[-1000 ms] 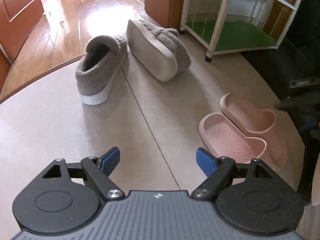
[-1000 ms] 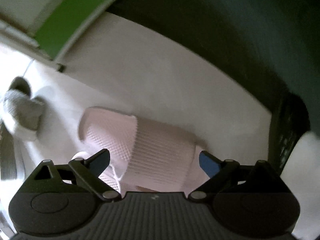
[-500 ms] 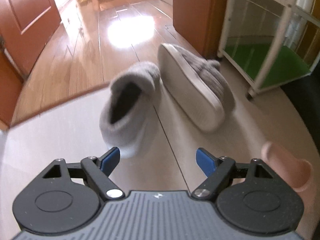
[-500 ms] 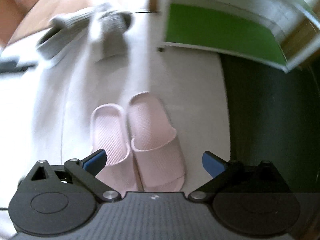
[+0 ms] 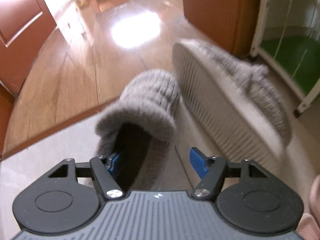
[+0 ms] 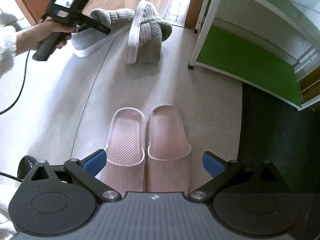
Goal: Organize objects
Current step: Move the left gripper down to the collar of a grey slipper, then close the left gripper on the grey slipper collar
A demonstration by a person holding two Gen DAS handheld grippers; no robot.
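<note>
Two grey knit slippers lie on the pale floor. One stands upright (image 5: 144,108), (image 6: 96,34); the other lies on its side, white sole showing (image 5: 224,100), (image 6: 148,34). My left gripper (image 5: 156,163) is open, its left finger inside the upright slipper's opening and its right finger outside the slipper's right wall. A pair of pink slides (image 6: 146,140) sits side by side. My right gripper (image 6: 154,162) is open and empty, above their toe ends.
A white shelf rack with green boards (image 6: 250,56), (image 5: 284,46) stands to the right. A dark mat (image 6: 280,136) lies at right. Wooden floor (image 5: 84,64) and a brown door (image 5: 18,24) lie beyond the slippers. A cable (image 6: 18,92) trails at left.
My left gripper moved forward to the upright grey slipper and straddles its right wall. My right gripper pulled back and steadied over the pink slides.
</note>
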